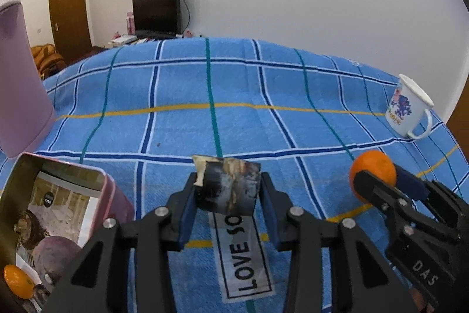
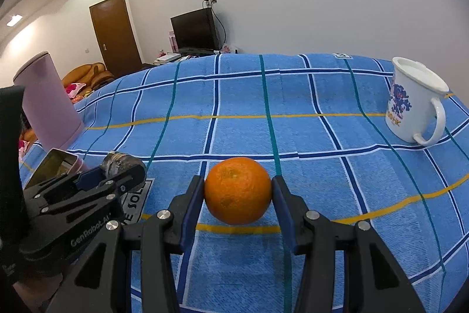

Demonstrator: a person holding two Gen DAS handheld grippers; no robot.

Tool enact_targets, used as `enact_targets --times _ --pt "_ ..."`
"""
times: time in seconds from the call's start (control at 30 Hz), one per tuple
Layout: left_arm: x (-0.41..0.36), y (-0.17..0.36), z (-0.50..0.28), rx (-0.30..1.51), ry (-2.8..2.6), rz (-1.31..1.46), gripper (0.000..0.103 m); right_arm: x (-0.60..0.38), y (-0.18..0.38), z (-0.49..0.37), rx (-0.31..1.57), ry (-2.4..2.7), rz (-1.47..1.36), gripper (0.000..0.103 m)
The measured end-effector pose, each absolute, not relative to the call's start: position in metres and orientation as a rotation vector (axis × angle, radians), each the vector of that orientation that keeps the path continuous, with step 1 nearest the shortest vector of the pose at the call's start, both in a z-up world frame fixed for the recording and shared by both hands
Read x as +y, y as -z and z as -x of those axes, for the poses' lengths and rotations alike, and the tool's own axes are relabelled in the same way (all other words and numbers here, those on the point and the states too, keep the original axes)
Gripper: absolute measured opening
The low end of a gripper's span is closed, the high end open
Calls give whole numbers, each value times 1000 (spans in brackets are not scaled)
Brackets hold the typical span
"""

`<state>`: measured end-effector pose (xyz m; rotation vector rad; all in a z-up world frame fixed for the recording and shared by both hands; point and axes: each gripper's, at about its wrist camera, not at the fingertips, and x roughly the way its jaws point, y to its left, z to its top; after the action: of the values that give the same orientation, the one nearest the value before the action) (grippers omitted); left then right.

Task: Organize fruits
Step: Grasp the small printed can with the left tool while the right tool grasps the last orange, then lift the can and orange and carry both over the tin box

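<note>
Two tools work above a blue plaid cloth (image 1: 181, 96) spread over the desk. Far left stands a pink cylindrical container (image 1: 20, 78), and just in front of it an open pink tin (image 1: 111, 189) with a small orange fruit (image 1: 17, 280) and darker fruits inside. Beside the tin, the left tool (image 1: 228, 195) is clamped on a dark, mottled cylindrical object (image 1: 228, 187) over a "LOVE" label on the cloth. Further right, the right tool (image 2: 238, 195) grips an orange (image 2: 238, 191) between its blue pads. Far right sits a white printed mug (image 2: 413, 101).
</note>
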<state>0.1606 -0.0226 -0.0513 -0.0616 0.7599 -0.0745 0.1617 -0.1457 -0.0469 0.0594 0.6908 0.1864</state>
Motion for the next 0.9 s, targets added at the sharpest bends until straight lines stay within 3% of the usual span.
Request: enact_targets --times 0.9 --pt "-23 33 -130 605 66 35 41 -139 31 -135 541 -203 -23 49"
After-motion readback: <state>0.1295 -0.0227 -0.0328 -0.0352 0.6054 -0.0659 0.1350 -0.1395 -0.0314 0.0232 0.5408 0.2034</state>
